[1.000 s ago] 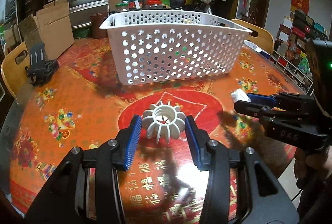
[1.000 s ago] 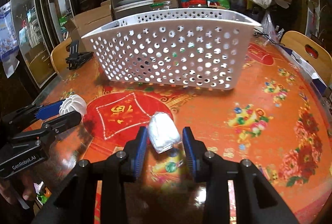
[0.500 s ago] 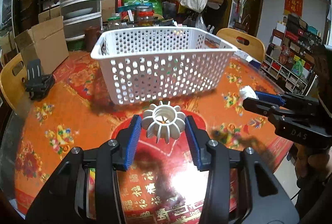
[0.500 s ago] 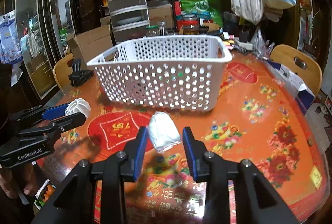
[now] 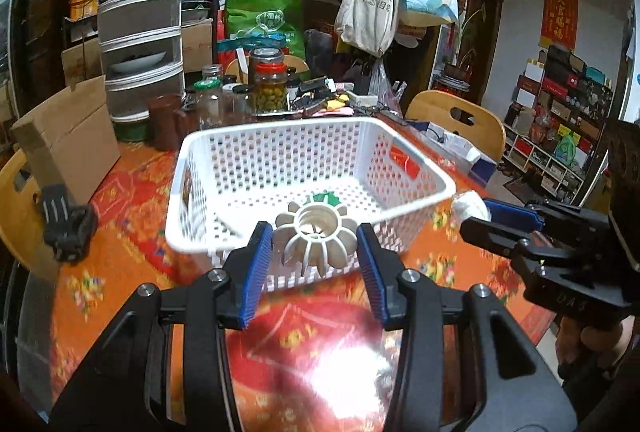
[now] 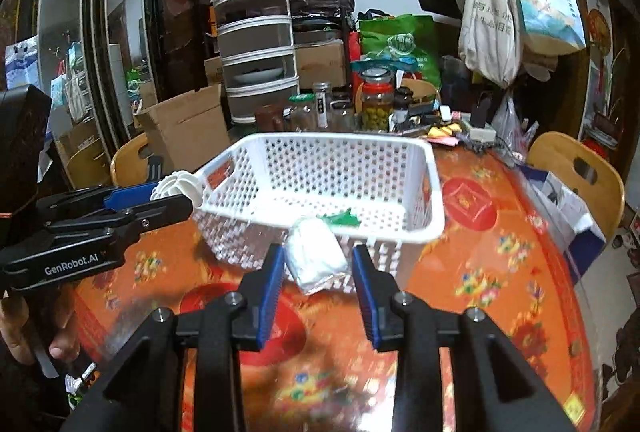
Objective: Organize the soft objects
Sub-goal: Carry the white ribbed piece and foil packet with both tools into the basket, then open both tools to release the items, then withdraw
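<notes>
Both grippers rose to the basket rim: left gripper clamped the white ribbed toy, right gripper the white pouch.

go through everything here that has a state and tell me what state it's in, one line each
Left gripper: shut on the white ribbed ring, held in the air.
Right gripper: shut on the white soft packet, held in the air.
White basket: upright on the table, one green piece inside.
Pickle jar: lid on.
</notes>
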